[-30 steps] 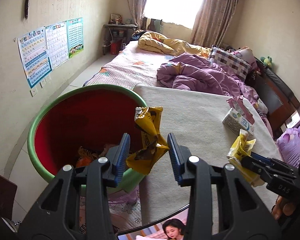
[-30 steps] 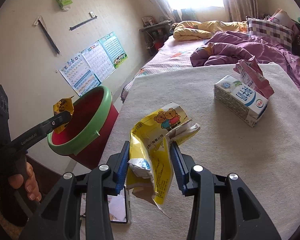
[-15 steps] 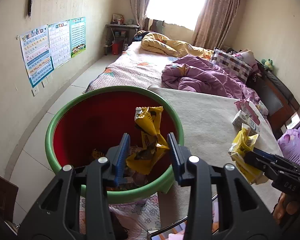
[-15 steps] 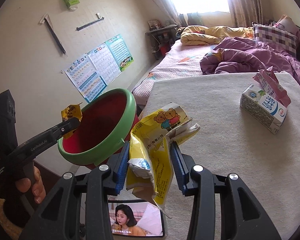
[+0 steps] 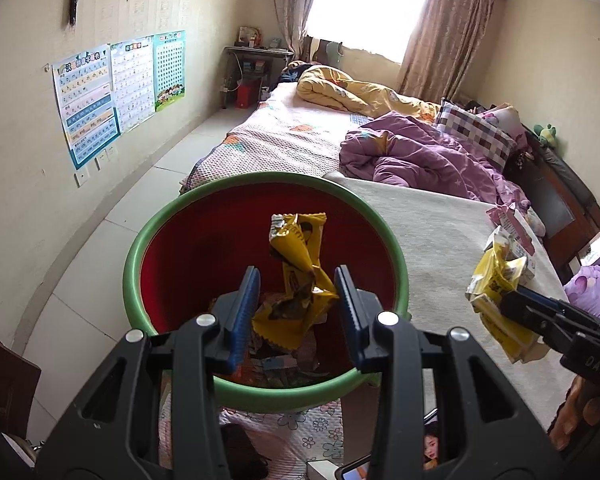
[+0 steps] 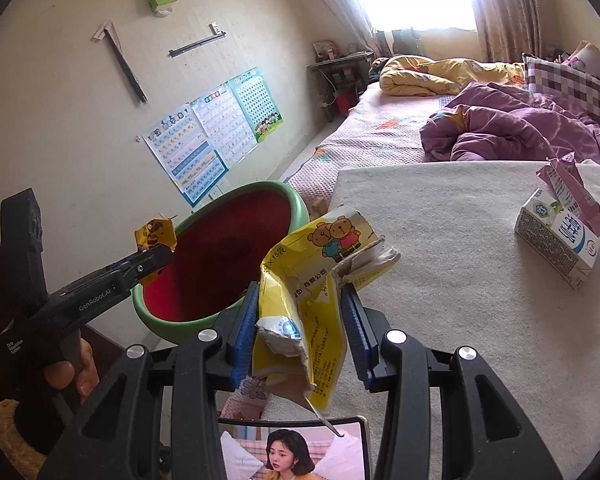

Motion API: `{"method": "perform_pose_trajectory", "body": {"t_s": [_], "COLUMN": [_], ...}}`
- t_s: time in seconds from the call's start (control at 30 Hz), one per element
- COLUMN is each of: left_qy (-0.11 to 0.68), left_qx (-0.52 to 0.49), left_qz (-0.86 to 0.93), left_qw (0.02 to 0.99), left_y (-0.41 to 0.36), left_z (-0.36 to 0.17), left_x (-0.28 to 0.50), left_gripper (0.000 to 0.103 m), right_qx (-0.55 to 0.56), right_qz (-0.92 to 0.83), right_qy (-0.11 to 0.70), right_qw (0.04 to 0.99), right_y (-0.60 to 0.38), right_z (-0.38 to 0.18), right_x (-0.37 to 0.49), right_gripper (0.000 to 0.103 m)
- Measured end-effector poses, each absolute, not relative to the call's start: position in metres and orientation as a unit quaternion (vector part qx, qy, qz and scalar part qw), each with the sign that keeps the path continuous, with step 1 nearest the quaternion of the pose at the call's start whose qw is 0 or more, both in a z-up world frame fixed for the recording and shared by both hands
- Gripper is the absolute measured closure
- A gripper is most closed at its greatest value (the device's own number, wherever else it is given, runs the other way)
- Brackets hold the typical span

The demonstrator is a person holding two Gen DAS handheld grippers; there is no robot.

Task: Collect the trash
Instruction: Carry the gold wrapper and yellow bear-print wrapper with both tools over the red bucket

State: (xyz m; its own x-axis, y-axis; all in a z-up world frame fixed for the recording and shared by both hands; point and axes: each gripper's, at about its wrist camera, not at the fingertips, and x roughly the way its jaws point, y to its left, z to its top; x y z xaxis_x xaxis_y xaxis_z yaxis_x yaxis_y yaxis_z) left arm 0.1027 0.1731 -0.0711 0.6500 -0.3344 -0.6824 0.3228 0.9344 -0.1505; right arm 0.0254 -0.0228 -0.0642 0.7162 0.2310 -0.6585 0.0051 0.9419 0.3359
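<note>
My left gripper (image 5: 296, 308) is shut on a crumpled yellow snack wrapper (image 5: 298, 276) and holds it over the red bin with a green rim (image 5: 260, 394), which has several wrappers inside. In the right wrist view the left gripper (image 6: 156, 256) and its wrapper (image 6: 154, 234) sit at the bin's near rim (image 6: 300, 208). My right gripper (image 6: 300, 316) is shut on a torn yellow bear-print bag (image 6: 312, 280), held above the table's left edge, beside the bin. It also shows in the left wrist view (image 5: 496, 280).
A milk carton (image 6: 556, 240) with a pink wrapper (image 6: 572, 196) stuck in its top stands on the beige-covered table (image 6: 460, 280) to the right. A phone showing a woman (image 6: 292, 452) lies at the table's near edge. A bed with quilts (image 6: 500, 132) is behind.
Both grippers have moved left toward the bin. The left wrapper went from over the bin's right rim to over its middle. The right bag is closer to the bin.
</note>
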Motion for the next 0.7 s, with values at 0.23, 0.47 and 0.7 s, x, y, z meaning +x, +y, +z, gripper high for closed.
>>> {"method": "perform_pose_trajectory", "body": {"t_s": [0.23, 0.47, 0.7], "left_qy": [0.379, 0.383, 0.388], "left_qx": [-0.010, -0.009, -0.009], "left_qz": [-0.175, -0.167, -0.158], "left_qw": [0.909, 0.908, 0.908], "left_y": [0.176, 0.180, 0.188], "left_z": [-0.074, -0.078, -0.081], "left_x": [0.105, 0.108, 0.113], "left_gripper": [0.066, 0.065, 0.065], "right_qx": [0.149, 0.142, 0.136], "right_qz": [0.081, 0.105, 0.126], "right_qy": [0.368, 0.364, 0.372], "right_qw": [0.914, 0.914, 0.910], "right_y": [-0.012, 0.005, 0.021], "right_z": [-0.059, -0.054, -0.056], "right_x": [0.038, 0.050, 0.063], "right_gripper": [0.063, 0.063, 0.063]}}
